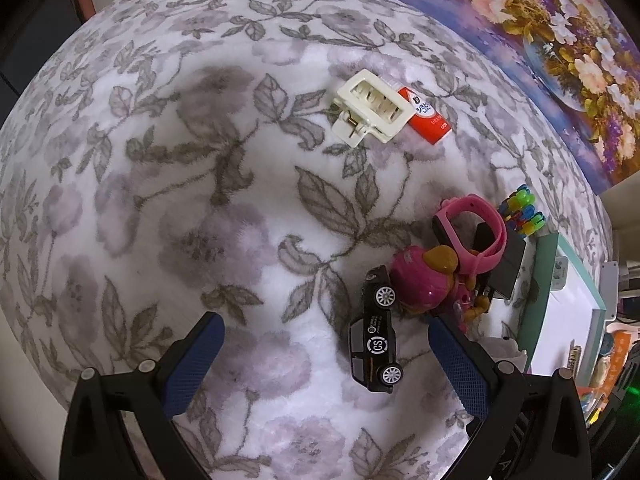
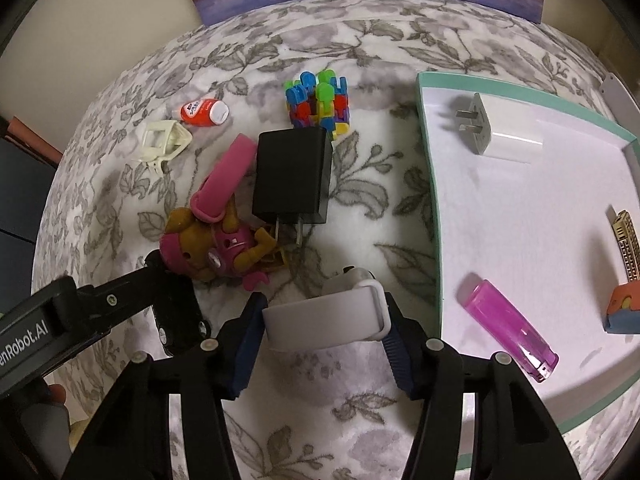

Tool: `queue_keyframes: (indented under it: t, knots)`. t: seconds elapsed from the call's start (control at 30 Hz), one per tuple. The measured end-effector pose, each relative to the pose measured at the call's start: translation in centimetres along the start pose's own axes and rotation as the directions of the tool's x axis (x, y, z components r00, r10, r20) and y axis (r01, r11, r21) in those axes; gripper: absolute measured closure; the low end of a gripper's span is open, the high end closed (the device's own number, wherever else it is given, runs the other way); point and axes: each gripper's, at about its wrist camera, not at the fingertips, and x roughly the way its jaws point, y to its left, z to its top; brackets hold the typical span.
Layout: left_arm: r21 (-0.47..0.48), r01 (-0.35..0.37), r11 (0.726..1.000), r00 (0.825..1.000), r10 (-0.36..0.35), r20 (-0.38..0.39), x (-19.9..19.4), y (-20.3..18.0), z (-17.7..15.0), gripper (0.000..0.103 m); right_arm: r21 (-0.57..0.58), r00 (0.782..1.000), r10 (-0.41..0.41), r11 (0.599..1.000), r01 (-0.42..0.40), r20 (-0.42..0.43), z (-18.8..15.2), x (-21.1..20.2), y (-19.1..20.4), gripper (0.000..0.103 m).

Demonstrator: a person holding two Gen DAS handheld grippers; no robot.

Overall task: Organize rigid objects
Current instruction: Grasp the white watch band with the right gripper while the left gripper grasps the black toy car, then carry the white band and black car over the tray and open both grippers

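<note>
Inside the teal-rimmed box [image 2: 430, 184], already a white charger [image 2: 496, 134], pink lighter [image 2: 508, 328] and more; outside on the floral blanket [image 2: 360, 208], still the black charger [image 2: 294, 176], toy car [image 1: 374, 332], pup figure [image 2: 208, 248], hair claw [image 1: 372, 108]; right gripper [image 2: 324, 320] clamped on a white watch band [image 2: 326, 320], left gripper [image 1: 324, 364] wide, empty.

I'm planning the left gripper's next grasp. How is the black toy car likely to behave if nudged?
The black toy car lies on its side, wheels off the floral blanket, so it probably slides rather than rolls. The plush surface likely adds drag. It looks rigid, so the open left gripper could pinch it firmly.
</note>
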Motion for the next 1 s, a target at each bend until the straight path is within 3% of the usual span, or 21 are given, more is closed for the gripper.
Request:
queue_keyframes:
  t: [0.17, 0.47, 0.6, 0.67, 0.8, 1.0]
  knots:
    - [0.012, 0.005, 1.0, 1.0, -0.005, -0.012, 0.4, -0.4, -0.3, 0.003, 0.008, 1.0, -0.002, 1.0, 0.002, -0.006, 0.0, 0.0, -0.2, 0.046]
    - [0.026, 0.02, 0.999, 0.999, -0.019, -0.043, 1.7, -1.2, -1.0, 0.027, -0.004, 1.0, -0.009, 1.0, 0.009, -0.009, -0.1, 0.1, -0.4, 0.045]
    - [0.015, 0.024, 1.0, 0.999, -0.023, -0.048, 2.0, -1.0, -1.4, 0.03, -0.005, 1.0, -0.01, 1.0, 0.01, -0.01, -0.1, 0.2, -0.2, 0.045]
    - [0.018, 0.011, 1.0, 0.999, -0.01, -0.043, 1.9, -0.9, -1.3, 0.04, -0.003, 1.0, -0.008, 1.0, 0.008, -0.011, -0.1, 0.1, -0.2, 0.045]
    - [0.024, 0.004, 1.0, 0.999, -0.004, -0.037, 1.8, -0.7, -1.3, 0.043, -0.003, 1.0, -0.006, 1.0, 0.006, -0.012, -0.2, 0.1, -0.3, 0.045]
    - [0.027, 0.065, 0.998, 0.997, -0.064, -0.041, 1.8, -0.9, -1.4, 0.072, -0.002, 1.0, 0.0, 1.0, 0.0, -0.015, -0.2, 0.1, -0.5, 0.045]
